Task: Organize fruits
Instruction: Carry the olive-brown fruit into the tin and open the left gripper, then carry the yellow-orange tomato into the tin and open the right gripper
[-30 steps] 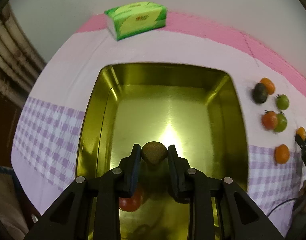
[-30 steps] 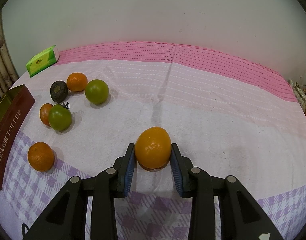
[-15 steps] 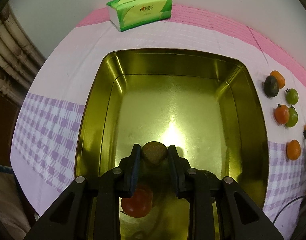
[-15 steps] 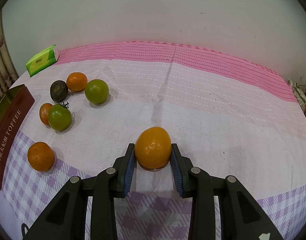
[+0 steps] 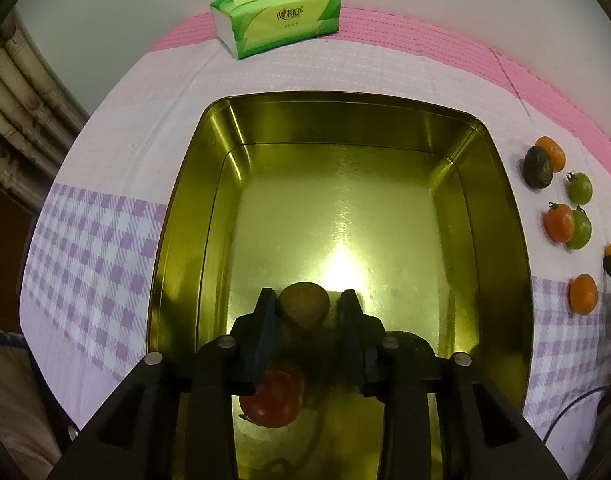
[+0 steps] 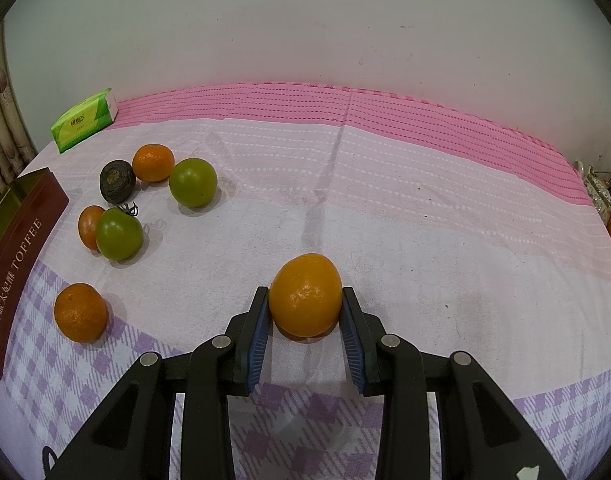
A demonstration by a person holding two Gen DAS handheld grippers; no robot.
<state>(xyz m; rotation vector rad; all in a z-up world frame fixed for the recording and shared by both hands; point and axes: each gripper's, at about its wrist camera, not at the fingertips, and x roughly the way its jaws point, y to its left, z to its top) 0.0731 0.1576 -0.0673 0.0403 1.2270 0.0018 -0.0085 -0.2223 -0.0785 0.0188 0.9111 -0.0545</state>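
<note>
A brown fruit is clamped between the narrowed fingers of the left gripper, held over the near part of the gold tin. Below the fingers, on the tin's floor near its front edge, a red tomato is seen, and a dark fruit is partly hidden behind the right finger. The tin stands on the checked tablecloth, with a green tissue pack beyond its far edge, against the wall.

An orange is gripped by the right gripper — both blue pads are pressed to its sides — and it rests on or just above the cloth; which of the two cannot be told. To its left, near the tin's red outer wall, which is lettered TOFFEE, the other fruits are laid out: a mandarin nearest the front edge, then a green tomato touching a red-orange tomato, and further back a dark wrinkled fruit beside a second mandarin and a second green tomato. The tissue pack is seen at the far left corner of the cloth.
</note>
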